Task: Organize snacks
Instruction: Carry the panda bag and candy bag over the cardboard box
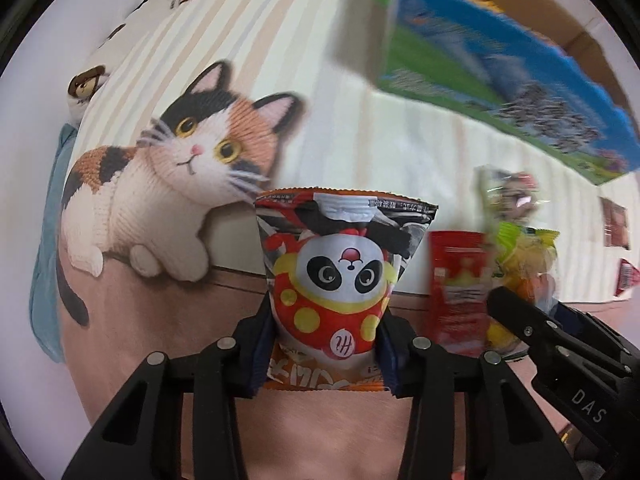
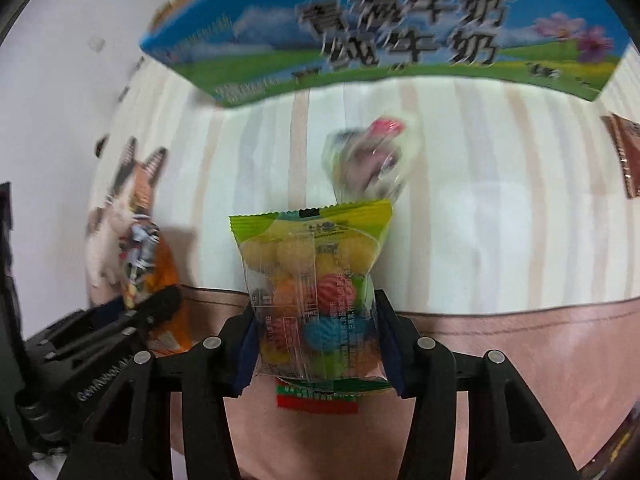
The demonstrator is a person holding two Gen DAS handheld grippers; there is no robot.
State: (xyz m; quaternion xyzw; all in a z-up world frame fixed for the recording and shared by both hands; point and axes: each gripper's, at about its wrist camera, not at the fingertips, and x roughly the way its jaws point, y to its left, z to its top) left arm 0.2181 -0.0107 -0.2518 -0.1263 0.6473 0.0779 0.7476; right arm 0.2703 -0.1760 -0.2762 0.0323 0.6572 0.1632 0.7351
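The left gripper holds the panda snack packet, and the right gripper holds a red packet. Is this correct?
Not fully. The left gripper does hold the panda snack packet, but the right gripper holds a green-topped clear packet of coloured candy balls, not a red one. The right wrist view shows this.
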